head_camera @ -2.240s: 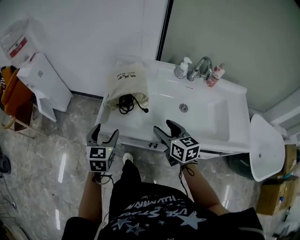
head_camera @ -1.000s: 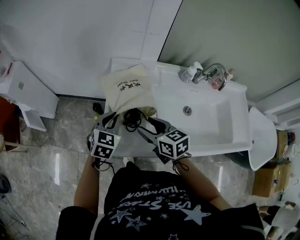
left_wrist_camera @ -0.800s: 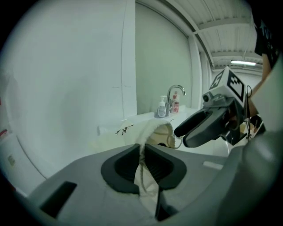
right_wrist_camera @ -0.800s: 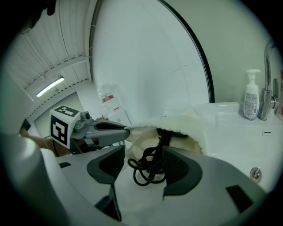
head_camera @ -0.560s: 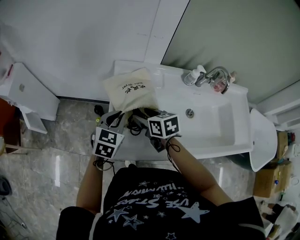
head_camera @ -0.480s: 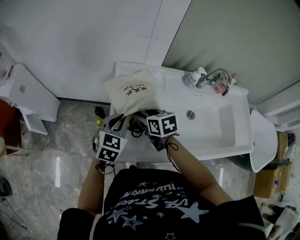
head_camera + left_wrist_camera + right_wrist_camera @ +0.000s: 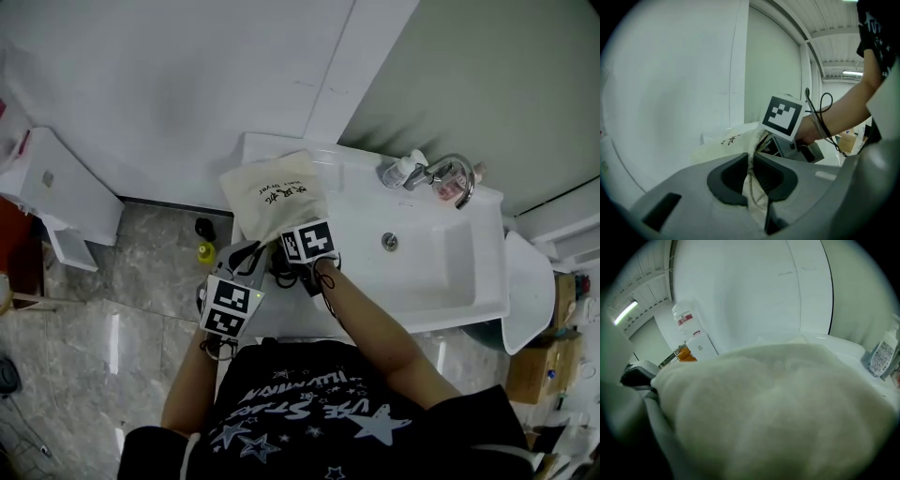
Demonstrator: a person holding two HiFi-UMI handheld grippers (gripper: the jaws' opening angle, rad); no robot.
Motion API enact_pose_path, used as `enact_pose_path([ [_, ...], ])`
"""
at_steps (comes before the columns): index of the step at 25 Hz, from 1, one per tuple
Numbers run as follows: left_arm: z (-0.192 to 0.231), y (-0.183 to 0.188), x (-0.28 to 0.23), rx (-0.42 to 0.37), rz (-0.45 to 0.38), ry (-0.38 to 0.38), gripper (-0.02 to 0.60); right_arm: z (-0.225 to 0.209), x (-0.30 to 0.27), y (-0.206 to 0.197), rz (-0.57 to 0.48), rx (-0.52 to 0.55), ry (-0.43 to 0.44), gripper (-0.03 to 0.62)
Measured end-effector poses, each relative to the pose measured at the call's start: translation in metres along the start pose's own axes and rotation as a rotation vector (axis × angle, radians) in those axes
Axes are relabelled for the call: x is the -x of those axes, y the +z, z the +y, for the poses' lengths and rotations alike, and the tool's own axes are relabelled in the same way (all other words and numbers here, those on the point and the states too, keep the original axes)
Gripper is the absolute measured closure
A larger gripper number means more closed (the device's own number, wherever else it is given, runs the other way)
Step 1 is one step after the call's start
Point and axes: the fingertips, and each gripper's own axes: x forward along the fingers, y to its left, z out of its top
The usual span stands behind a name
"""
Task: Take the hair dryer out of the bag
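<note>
So the cream cloth drawstring bag (image 7: 274, 190) is lying on the left end of the white ceramic sink counter (image 7: 441, 274), and the hair dryer is inside it, I can't actually see the dryer from any angle. The bag's long axis runs near to far, closed end at the far wall and mouth pointing back at the person, so I'd guess the dryer lies along that same line. The left gripper (image 7: 751, 174) has its jaws pinched together on the rim cloth and drawstring at the mouth, on the left side of the opening. The right gripper (image 7: 768, 144) is nosed up to the mouth just right of it, but its own view is smothered in pale fabric, so I can't tell if those jaws are apart or on anything. Handling wise, the bag is soft and floppy and will drag along unless that left pinch anchors it. I'd expect the dryer to be rigid, smooth plastic and a bit hefty, so go for the handle or the narrow neck, not the cord
</note>
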Motion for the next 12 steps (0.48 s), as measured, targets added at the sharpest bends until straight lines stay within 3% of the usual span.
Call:
enact_pose_path([
  [3, 0.005, -0.003, 0.001, 0.009, 0.005, -0.003, 0.532, -0.001, -0.011, -0.004, 0.049, 0.035, -0.020, 0.364],
  [7, 0.010, -0.006, 0.000, 0.022, 0.002, -0.006, 0.532, 0.000, -0.019, -0.008, 0.102, 0.029, 0.018, 0.384],
  [12, 0.012, -0.005, -0.003, 0.037, -0.003, -0.003, 0.532, -0.002, -0.017, -0.007, 0.098, 0.008, 0.011, 0.398],
])
